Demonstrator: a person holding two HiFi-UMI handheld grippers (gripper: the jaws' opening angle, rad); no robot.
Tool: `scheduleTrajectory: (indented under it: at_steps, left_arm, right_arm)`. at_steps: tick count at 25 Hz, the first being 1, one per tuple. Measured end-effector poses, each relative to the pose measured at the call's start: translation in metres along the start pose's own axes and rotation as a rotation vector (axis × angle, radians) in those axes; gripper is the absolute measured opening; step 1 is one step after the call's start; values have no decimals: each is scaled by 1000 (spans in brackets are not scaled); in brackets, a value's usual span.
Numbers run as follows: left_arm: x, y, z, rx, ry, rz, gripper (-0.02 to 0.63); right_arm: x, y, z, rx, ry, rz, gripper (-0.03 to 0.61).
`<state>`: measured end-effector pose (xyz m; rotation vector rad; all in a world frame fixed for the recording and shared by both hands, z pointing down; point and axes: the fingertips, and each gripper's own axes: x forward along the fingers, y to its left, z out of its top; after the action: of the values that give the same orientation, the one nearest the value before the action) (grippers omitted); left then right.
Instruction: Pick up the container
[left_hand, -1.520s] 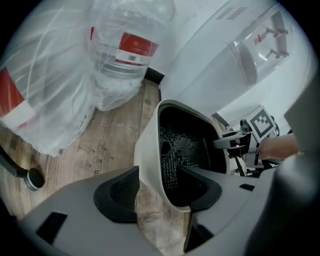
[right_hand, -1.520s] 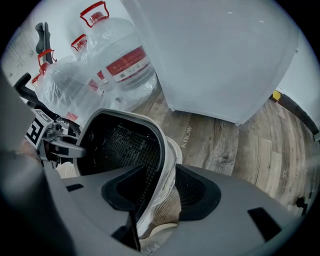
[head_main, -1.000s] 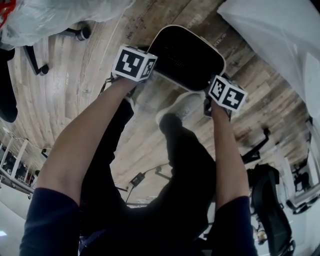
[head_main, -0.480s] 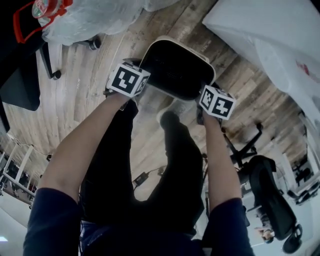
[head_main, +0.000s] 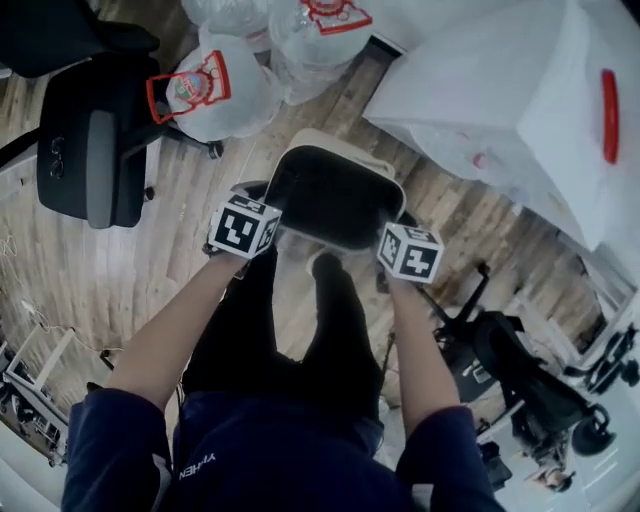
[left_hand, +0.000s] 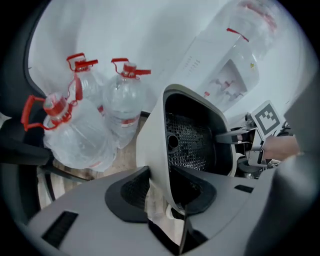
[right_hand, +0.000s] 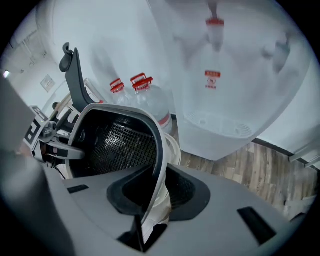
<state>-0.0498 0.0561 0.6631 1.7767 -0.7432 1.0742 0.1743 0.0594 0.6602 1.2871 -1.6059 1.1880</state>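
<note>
The container (head_main: 335, 195) is a white tub with a black inside and a mesh floor (left_hand: 192, 137), held up over the wooden floor between both grippers. My left gripper (head_main: 268, 205) is shut on its left wall; in the left gripper view that white wall (left_hand: 156, 150) stands clamped between the dark pads (left_hand: 127, 192). My right gripper (head_main: 395, 232) is shut on the opposite wall, whose rim (right_hand: 159, 150) runs down between the pads (right_hand: 187, 192). Each gripper shows across the tub in the other's view: the right gripper (left_hand: 252, 142) and the left gripper (right_hand: 47, 137).
Large clear water bottles (head_main: 215, 85) with red handles lie on the floor ahead. A black office chair (head_main: 90, 150) stands at the left. A white plastic-covered water dispenser (head_main: 520, 100) is at the right, and another chair (head_main: 525, 385) at the lower right.
The head view has swung forward, bringing the bottles, the office chair and the dispenser into sight. Both grippers keep hold of the container, which now sits lower and smaller in the view.
</note>
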Motion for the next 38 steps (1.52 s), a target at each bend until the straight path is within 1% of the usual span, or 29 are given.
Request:
scheduleTrajectory:
  at_steps: [4, 7, 12, 18, 23, 27, 38]
  left_arm:
    - [-67, -30, 8, 1, -23, 2, 156]
    - [-109, -47, 14, 2, -40, -6, 156]
    - [-166, -72, 17, 3, -70, -13, 158]
    - [-222, -95, 19, 34, -105, -8, 161]
    - [-247, -107, 19, 29, -145, 3, 160]
    - [-260, -113, 21, 29, -166, 8, 158]
    - [-272, -115, 22, 21, -188, 9, 153]
  right_arm:
    - [-72, 19, 18, -6, -31, -1, 91]
    - [-115, 33, 27, -7, -51, 11, 91]
    - [-174, 48, 34, -22, -81, 5, 92]
    - [-229, 65, 39, -27, -116, 0, 91]
    - [-261, 71, 50, -28, -180, -17, 83]
    - [-275, 75, 54, -21, -207, -25, 80]
    - [-285, 79, 54, -23, -229, -38, 78]
